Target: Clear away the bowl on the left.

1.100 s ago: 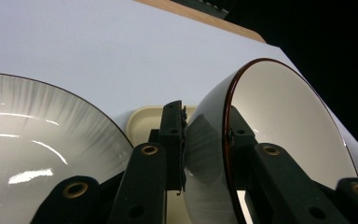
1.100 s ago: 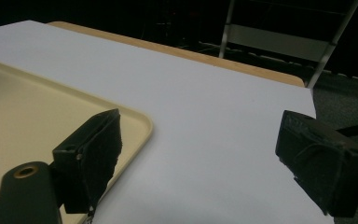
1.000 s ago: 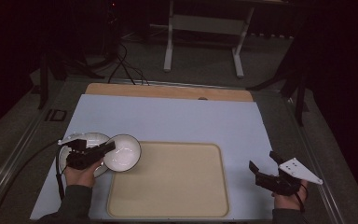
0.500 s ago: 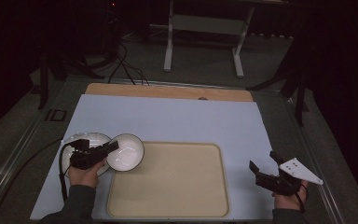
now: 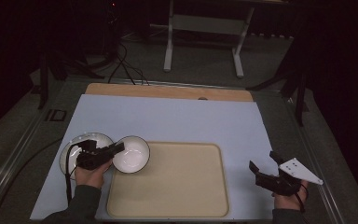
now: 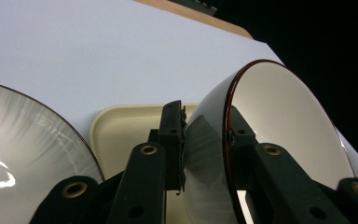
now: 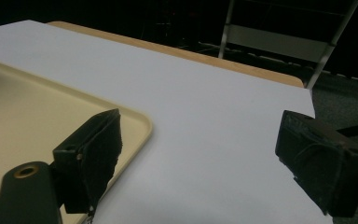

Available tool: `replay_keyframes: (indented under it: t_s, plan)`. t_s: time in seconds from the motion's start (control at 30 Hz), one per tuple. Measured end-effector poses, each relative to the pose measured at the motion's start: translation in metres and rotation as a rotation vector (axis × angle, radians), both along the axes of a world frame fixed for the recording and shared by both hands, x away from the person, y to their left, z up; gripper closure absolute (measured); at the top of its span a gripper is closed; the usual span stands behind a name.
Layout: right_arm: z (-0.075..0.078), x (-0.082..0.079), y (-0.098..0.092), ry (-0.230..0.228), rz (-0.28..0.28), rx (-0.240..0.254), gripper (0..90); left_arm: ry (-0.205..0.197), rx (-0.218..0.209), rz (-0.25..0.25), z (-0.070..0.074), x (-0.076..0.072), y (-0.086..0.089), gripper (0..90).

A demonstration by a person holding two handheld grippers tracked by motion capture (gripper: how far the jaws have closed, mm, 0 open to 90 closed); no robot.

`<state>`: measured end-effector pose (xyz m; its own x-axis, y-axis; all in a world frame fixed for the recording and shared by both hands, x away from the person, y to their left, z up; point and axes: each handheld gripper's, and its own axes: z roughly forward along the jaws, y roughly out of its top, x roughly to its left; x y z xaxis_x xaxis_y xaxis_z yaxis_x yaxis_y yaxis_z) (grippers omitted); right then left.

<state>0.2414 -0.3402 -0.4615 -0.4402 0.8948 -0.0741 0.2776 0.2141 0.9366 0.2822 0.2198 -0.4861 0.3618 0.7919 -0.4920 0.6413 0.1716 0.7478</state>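
- left gripper has its fingers clamped on the near wall of the white bowl, one finger outside the wall, one inside.
- bowl has a dark brown rim; it sits at the far left corner of the beige tray, tilted in the left gripper view.
- a white plate lies on the counter just left of the bowl, partly hidden by the hand and gripper.
- right gripper rests right of the tray, fingers spread wide, nothing between them.
- whether the bowl touches the tray cannot be told.
- counter is covered with a pale blue sheet, a wooden edge along the far side; the room beyond is dark, with a metal stand and floor cables.
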Motion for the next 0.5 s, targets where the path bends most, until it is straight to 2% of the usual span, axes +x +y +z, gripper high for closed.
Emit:
replay_keyframes:
  t_s: [0.5]
  plan:
    - [-0.0002,0.0002,-0.0005,0.0,-0.001,-0.002,14.3,-0.001,-0.012,-0.006,-0.0023,0.0033,-0.0102,74.7]
